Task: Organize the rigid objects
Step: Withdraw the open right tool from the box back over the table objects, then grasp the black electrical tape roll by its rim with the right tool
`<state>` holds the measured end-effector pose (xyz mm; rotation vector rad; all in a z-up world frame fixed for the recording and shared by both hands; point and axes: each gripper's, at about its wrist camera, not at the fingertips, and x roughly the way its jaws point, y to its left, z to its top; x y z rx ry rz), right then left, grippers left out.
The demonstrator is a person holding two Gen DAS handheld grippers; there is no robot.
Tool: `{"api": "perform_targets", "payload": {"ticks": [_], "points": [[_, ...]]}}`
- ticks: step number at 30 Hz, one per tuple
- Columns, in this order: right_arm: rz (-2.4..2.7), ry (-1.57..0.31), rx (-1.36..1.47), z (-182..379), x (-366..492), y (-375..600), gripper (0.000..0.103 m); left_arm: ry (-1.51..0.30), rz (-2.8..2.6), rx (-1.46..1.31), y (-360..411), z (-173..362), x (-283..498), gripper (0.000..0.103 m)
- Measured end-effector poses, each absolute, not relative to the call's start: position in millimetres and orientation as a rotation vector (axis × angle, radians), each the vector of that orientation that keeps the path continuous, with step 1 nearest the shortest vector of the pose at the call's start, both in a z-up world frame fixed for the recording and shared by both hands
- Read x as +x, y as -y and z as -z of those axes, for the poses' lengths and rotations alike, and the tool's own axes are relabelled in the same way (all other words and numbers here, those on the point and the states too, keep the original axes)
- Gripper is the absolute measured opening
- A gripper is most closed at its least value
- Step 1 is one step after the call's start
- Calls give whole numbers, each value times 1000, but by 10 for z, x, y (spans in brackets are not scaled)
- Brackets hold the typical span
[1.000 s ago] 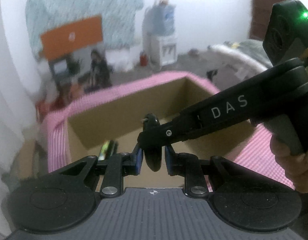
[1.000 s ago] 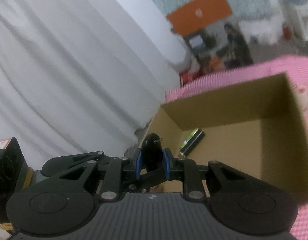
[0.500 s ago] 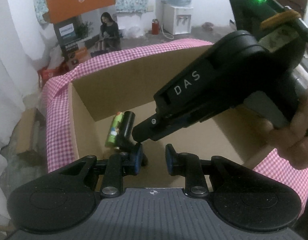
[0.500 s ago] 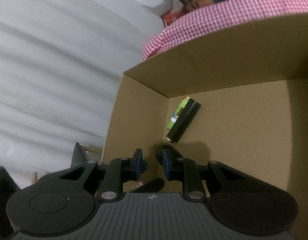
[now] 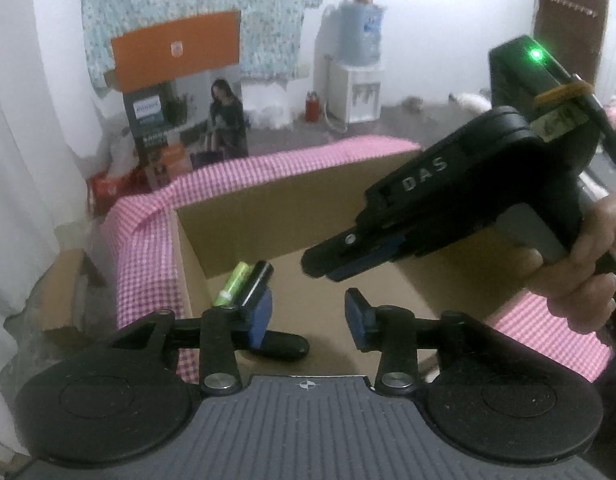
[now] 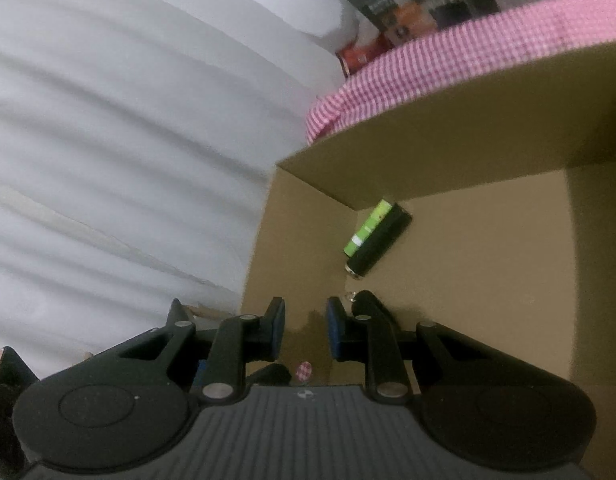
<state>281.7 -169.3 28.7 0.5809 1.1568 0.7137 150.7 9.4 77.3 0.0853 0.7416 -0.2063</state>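
Both grippers, left point(image 5: 308, 314) and right point(image 6: 306, 328), hang open and empty over the box point(image 6: 487, 132). We see the black fob point(image 5: 280, 344) on the floor at 7 o'clock, long axis 3-to-9, half hidden by our left finger. Batteries point(image 6: 377, 238) point toward 1 o'clock

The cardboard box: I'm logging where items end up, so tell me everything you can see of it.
The cardboard box is plain brown, open-topped, with smooth inner walls and a flat floor. It sits on pink checked cloth that shows along its far and left sides. Inside, near the far left corner, a green battery and a black cylinder lie side by side, touching. A small dark rounded object lies nearer. Both the left gripper and right gripper are above it, open.
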Motion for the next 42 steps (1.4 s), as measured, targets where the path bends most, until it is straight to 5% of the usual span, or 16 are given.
{"api": "perform_targets", "payload": {"ticks": [11,14,17,31,42], "points": [[-735,-969,586,-826,2109,2066,28,-645,255,60,-98,-998,978,71],[-728,-915,588,-922,1817,2208,46,-651,291,74,-54,-951,844,81],[-705,-858,568,-984,1503,2329,47,-679,337,99,50,-814,709,85],[-443,-896,633,-239,549,2766,43,-823,514,229,680,-5,666,86],[-341,-1005,557,328,565,2617,37,-855,537,399,993,250,664,76]]}}
